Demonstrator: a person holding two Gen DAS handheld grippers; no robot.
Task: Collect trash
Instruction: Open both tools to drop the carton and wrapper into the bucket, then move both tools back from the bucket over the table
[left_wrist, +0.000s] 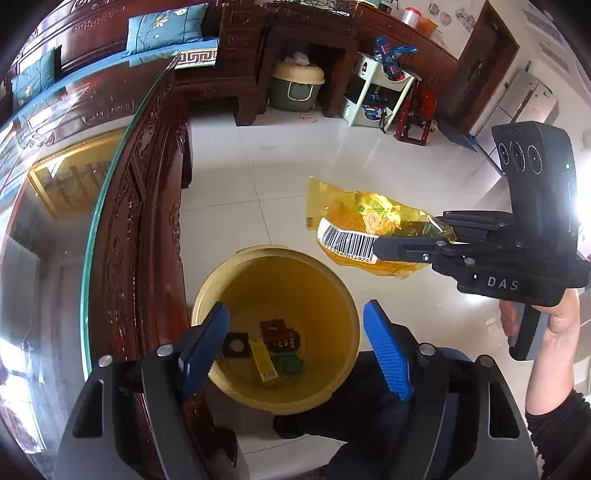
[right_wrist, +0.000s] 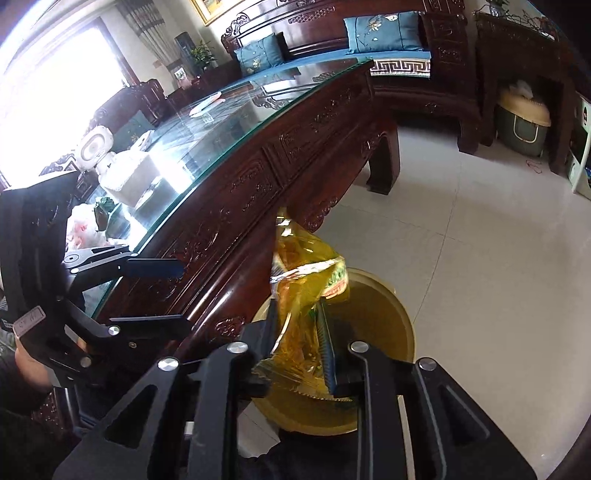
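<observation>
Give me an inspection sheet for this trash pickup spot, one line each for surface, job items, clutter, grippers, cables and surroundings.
Surface: pale tiled floor; glass-topped carved wooden table beside it.
Job's things: yellow bin on the floor holding small packets and a yellow box; yellow wrapper with a barcode held in the air beside and above the bin.
Clutter: white objects at the table's far end in the right wrist view, too blurred to name.
Grippers: left gripper open and empty above the bin; right gripper has the wrapper between its fingers.
Cables: nothing seen.
Surroundings: wooden bench with blue cushions, green and cream container, shelf unit.
</observation>
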